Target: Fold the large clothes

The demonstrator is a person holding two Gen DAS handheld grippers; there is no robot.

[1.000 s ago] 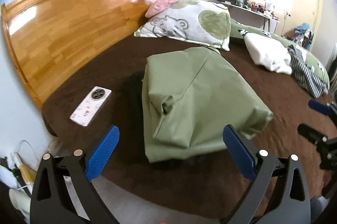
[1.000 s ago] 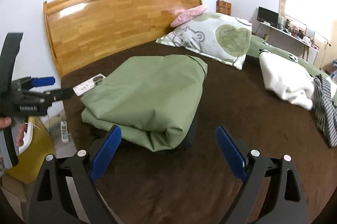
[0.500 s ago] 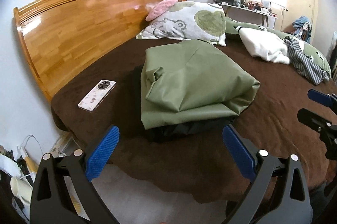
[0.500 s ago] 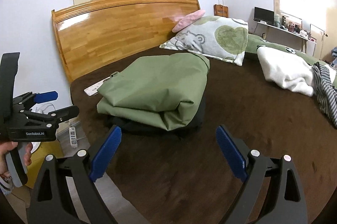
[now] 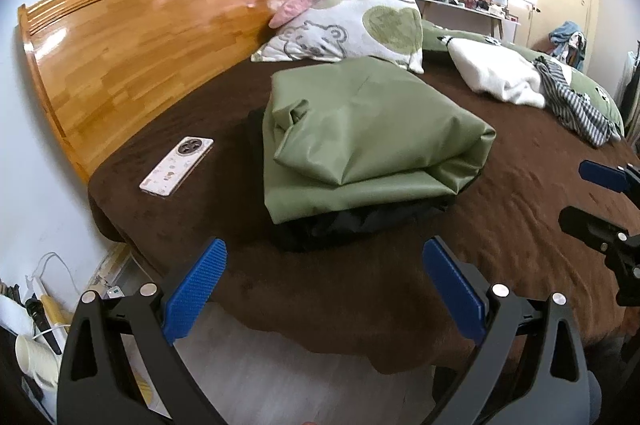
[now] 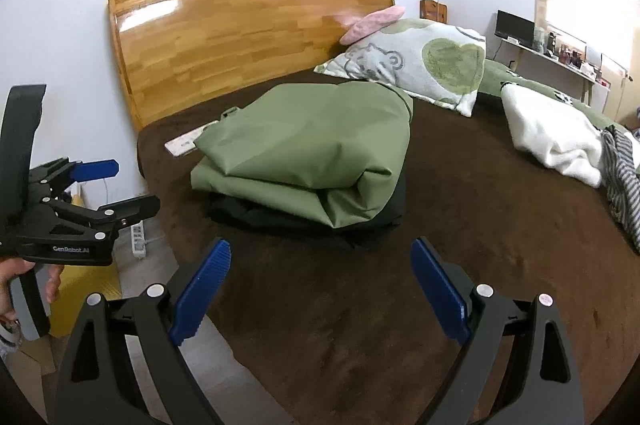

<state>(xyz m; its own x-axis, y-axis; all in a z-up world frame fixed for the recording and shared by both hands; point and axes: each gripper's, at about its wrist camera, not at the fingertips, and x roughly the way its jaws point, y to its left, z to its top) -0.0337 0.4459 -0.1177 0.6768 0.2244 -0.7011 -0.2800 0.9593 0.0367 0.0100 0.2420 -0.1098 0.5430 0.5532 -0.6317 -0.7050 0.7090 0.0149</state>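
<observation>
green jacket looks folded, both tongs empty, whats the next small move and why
Probably reach the right tongs toward the white garment, still crumpled beside the striped one. The green jacket already lies folded on a black item, and both tongs, left included, hang open and clear of it.

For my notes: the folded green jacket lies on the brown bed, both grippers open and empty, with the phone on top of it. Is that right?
Not quite. The phone lies on the brown bed beside the folded green jacket, apart from it, as the left wrist view shows. The left gripper and right gripper are open and empty.
</observation>
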